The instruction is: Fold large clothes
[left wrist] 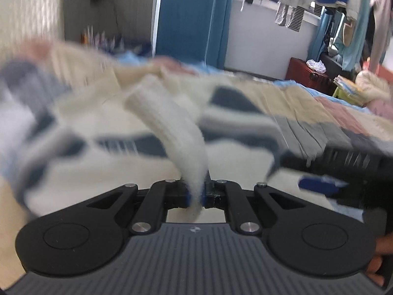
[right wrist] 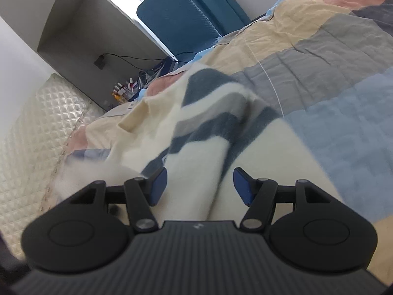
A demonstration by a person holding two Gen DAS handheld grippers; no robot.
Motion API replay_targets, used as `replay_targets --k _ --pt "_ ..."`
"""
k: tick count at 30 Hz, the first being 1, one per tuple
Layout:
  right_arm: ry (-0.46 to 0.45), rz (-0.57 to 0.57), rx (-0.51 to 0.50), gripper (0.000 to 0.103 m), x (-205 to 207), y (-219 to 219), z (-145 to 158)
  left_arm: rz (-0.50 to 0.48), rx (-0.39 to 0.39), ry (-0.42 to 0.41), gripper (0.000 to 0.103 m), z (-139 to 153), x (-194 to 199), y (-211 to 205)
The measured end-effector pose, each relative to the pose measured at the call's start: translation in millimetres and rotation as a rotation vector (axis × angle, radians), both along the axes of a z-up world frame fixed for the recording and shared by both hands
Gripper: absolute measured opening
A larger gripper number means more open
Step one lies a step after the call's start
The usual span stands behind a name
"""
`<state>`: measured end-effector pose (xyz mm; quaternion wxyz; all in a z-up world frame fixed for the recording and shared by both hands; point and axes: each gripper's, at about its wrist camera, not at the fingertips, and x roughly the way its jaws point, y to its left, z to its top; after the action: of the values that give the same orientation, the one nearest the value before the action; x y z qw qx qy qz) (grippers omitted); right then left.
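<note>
Patchwork bed [right wrist: 319, 56]: left gripper [left wrist: 196, 194] pinches the sweater [right wrist: 196, 127] sleeve, right gripper [right wrist: 200, 186] gapes empty; no legible writing

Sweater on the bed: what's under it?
The sweater lies on a patchwork quilt, which shows around it in beige, grey, blue and pink patches. Anything directly beneath the sweater is covered. The left gripper pinches its white cuff.

Left hand-held gripper [left wrist: 195, 194] pinches sweater sleeve [left wrist: 169, 123]
</note>
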<state>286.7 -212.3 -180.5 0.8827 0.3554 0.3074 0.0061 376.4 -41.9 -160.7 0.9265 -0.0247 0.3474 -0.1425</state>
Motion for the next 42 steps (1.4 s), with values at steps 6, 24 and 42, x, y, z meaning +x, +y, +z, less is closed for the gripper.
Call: replay_targets --k 6,24,42 --pt "0.008 0.057 -0.021 0.063 3.2 9.6 -1.2 0.020 -0.088 0.099 0.034 -32.9 -7.7 25.1" --pt "-0.085 0.094 -0.183 0.063 -12.1 56.9 24.8 0.325 -0.342 0.171 0.066 -57.7 -46.6 160.8" --pt "0.178 0.078 -0.133 0.046 17.4 67.5 -32.9 0.290 -0.373 0.170 0.065 -66.5 -37.5 170.2"
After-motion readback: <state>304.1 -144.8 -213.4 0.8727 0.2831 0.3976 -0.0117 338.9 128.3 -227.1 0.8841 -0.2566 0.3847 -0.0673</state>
